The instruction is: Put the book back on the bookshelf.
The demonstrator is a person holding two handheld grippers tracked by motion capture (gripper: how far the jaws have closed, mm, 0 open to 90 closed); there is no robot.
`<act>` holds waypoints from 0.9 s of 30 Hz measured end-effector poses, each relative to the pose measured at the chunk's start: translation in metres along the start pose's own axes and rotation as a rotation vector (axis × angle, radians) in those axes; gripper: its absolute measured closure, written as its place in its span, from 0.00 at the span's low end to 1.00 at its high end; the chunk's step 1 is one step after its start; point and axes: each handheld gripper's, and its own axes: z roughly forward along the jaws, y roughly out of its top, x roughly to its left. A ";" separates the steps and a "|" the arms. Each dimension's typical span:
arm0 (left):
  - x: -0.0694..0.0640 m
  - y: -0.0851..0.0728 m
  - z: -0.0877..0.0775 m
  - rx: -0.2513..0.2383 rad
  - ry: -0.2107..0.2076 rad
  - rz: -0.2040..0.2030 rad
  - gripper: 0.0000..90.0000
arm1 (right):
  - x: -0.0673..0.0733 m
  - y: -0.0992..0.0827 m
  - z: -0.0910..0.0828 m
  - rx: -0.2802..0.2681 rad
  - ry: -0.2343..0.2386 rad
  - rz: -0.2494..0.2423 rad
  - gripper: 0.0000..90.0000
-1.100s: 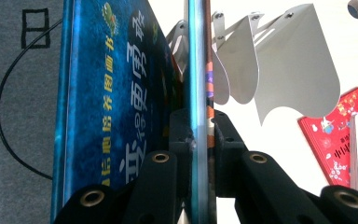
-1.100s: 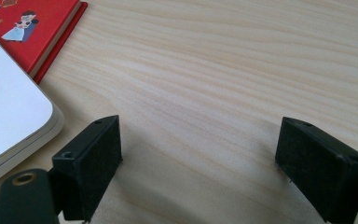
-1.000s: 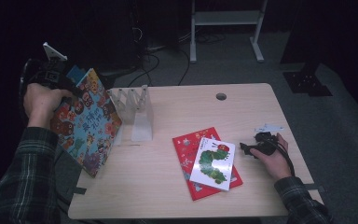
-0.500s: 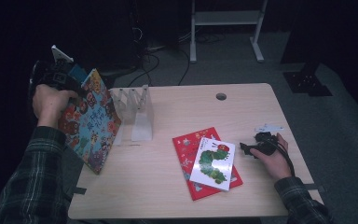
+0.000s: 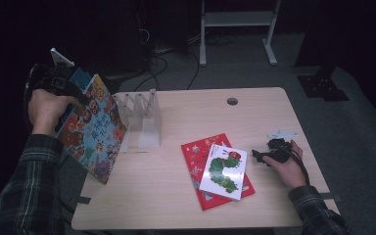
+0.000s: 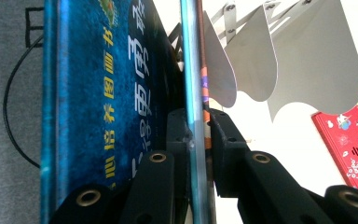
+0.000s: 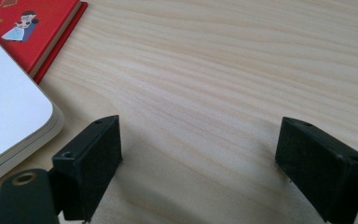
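My left gripper (image 5: 78, 90) is off the table's left edge, shut on the top edge of a colourful picture book (image 5: 95, 132) that hangs upright. In the left gripper view both pads touch the book's blue cover (image 6: 112, 93) at the left gripper (image 6: 196, 126); the jaws have just been opening a little with the book still between them. A red book (image 5: 200, 161) lies on the table with a white caterpillar book (image 5: 223, 170) on top. My right gripper (image 5: 257, 155) rests open on the wood just right of them, its jaws wide over bare table at the right gripper (image 7: 198, 158).
A clear divider rack (image 5: 142, 117) stands on the table (image 5: 254, 112) right beside the hanging book, its fins (image 6: 279, 60) close to the cover. The red book (image 7: 32, 28) and white book (image 7: 9, 116) lie left of my right jaws. Cables trail on the floor behind.
The hanging book has swayed slightly in my left gripper. The right gripper and the two flat books have stayed put.
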 end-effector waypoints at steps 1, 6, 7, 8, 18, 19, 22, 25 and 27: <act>0.000 0.000 -0.002 -0.005 0.000 0.004 0.87 | 0.000 0.000 0.000 0.000 0.000 -0.001 0.15; -0.001 0.001 -0.019 -0.054 -0.004 0.009 0.87 | 0.000 0.000 0.000 0.000 0.000 0.000 0.15; -0.002 0.001 -0.025 -0.073 -0.010 0.011 0.88 | 0.000 0.000 0.000 0.000 0.000 0.000 0.15; -0.003 0.001 -0.031 -0.089 -0.021 0.014 0.88 | 0.000 0.000 0.000 0.000 0.000 0.000 0.15; -0.023 0.001 -0.042 -0.107 -0.078 0.084 1.00 | 0.000 0.000 0.000 0.000 0.000 0.000 0.15; -0.025 0.001 -0.041 -0.106 -0.082 0.086 1.00 | 0.000 0.000 0.000 0.000 0.000 0.000 0.15; -0.031 0.000 -0.036 -0.109 -0.103 0.102 1.00 | 0.000 0.000 0.000 0.000 0.000 0.000 0.15; -0.038 -0.002 -0.031 -0.113 -0.129 0.120 1.00 | 0.000 0.000 0.000 0.000 0.000 0.000 0.15; -0.043 -0.003 -0.028 -0.111 -0.137 0.134 1.00 | 0.000 0.000 0.000 0.000 0.000 0.000 0.15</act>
